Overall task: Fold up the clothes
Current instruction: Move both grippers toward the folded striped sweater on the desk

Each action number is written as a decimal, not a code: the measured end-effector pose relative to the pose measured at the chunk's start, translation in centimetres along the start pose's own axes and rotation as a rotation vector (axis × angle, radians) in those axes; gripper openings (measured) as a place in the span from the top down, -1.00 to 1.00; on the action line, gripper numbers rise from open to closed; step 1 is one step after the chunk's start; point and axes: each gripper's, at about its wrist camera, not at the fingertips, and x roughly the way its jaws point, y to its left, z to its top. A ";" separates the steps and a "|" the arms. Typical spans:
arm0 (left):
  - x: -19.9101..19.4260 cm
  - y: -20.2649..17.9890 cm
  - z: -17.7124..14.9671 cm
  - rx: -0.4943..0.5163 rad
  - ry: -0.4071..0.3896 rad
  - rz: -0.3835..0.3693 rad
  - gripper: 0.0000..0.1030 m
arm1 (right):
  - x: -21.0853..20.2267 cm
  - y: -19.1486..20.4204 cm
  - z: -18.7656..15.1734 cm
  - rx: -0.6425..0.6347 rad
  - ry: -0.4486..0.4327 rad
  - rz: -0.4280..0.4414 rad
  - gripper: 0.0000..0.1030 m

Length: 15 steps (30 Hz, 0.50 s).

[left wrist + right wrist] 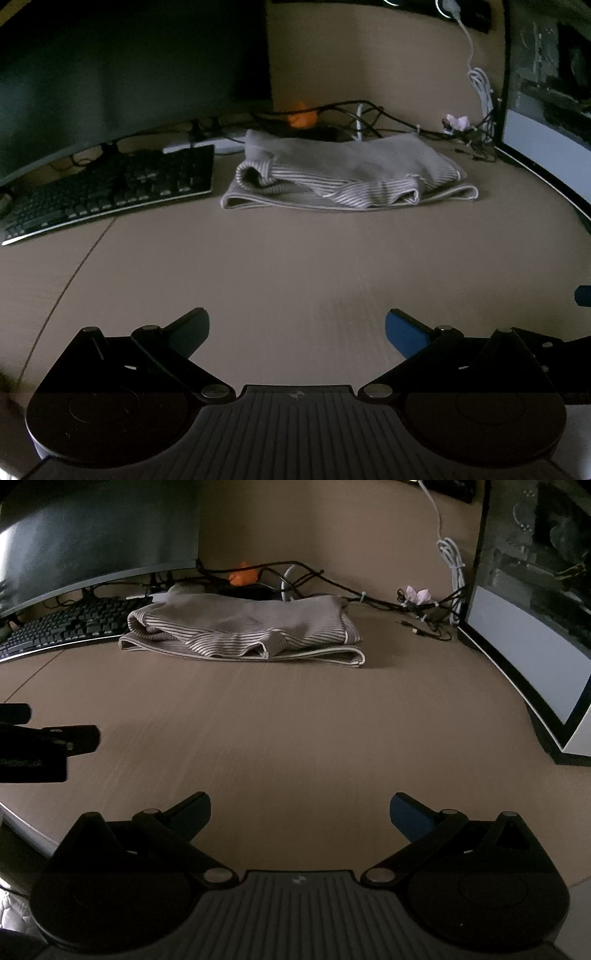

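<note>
A beige ribbed garment (343,173) lies in a folded stack on the brown desk (295,266), toward the back; the right wrist view shows the same garment (243,631) with its edges stacked. My left gripper (297,326) hovers over bare desk well in front of it, jaws spread wide, nothing between its blue pads (404,332). My right gripper (301,810) is likewise open and empty, a good way short of the garment. Part of the left gripper (48,746) shows at the left edge of the right wrist view.
A black keyboard (110,192) and a dark monitor (110,74) stand at the back left. A computer case (535,627) stands at the right. Tangled cables (369,114), a white cord (480,85) and an orange object (303,116) lie behind the garment.
</note>
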 end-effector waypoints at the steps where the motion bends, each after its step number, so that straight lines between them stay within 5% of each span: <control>1: 0.1 0.0 -0.1 -0.006 0.012 -0.015 -1.00 | -0.1 0.0 0.0 0.001 0.003 0.002 -1.00; 4: 0.6 0.7 -0.3 -0.078 0.070 -0.092 -1.00 | -0.7 0.0 -0.4 0.006 0.013 0.018 -1.00; 15: -0.6 1.5 -1.2 -0.102 0.118 -0.043 -1.00 | 0.4 0.7 0.5 -0.005 0.091 0.048 -1.00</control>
